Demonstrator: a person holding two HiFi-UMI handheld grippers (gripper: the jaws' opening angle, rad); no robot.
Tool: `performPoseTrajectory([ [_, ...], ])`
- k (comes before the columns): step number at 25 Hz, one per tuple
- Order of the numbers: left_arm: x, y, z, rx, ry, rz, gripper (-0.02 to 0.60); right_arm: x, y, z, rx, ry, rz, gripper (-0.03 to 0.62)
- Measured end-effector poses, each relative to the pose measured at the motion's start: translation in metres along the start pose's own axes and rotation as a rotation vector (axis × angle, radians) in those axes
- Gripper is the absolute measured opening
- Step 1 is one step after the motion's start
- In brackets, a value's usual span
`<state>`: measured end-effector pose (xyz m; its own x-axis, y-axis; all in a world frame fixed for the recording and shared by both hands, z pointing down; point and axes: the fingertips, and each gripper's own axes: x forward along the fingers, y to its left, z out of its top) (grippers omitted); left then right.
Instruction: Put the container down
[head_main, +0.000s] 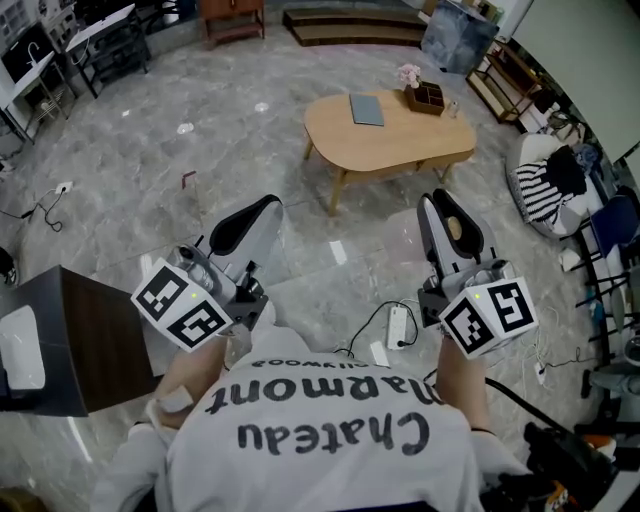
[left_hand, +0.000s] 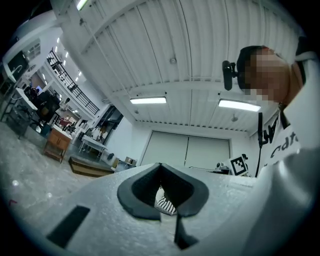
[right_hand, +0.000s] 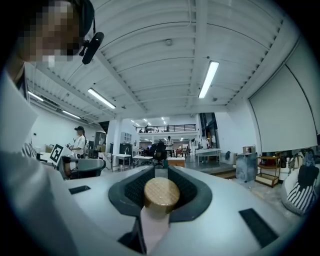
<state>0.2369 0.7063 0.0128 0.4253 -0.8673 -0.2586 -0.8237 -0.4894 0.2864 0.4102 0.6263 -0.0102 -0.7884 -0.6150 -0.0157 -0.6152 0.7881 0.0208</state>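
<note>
So our right gripper (head_main: 440, 208) is clamped partway shut on the small pale-pink container with the round wooden lid (right_hand: 161, 194), carrying it in the air because it's not set down yet. Our left gripper (head_main: 262, 208) is closed on nothing, just idling. The light wooden oval table (head_main: 390, 135) sits well ahead, probably the landing spot.

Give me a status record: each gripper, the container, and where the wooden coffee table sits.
left gripper: jaws together, nothing held
right gripper: clamped on the container
container: pale body, round wooden lid, held in the air
coffee table: ahead across the floor, apart from both grippers
task status: container not yet put down
</note>
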Motion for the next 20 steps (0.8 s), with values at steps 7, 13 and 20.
performPoseTrajectory([
  [7, 0.027, 0.076, 0.03, 0.016, 0.0, -0.035, 0.015, 0.073, -0.012, 0.011, 0.023, -0.03, -0.053, 0.088],
  [13, 0.044, 0.14, 0.058, 0.028, 0.014, -0.085, 0.015, 0.136, -0.01, 0.022, 0.049, -0.064, -0.097, 0.088],
  [20, 0.054, 0.211, 0.073, -0.001, 0.066, -0.088, 0.015, 0.2, -0.006, 0.022, 0.054, -0.05, -0.144, 0.089],
])
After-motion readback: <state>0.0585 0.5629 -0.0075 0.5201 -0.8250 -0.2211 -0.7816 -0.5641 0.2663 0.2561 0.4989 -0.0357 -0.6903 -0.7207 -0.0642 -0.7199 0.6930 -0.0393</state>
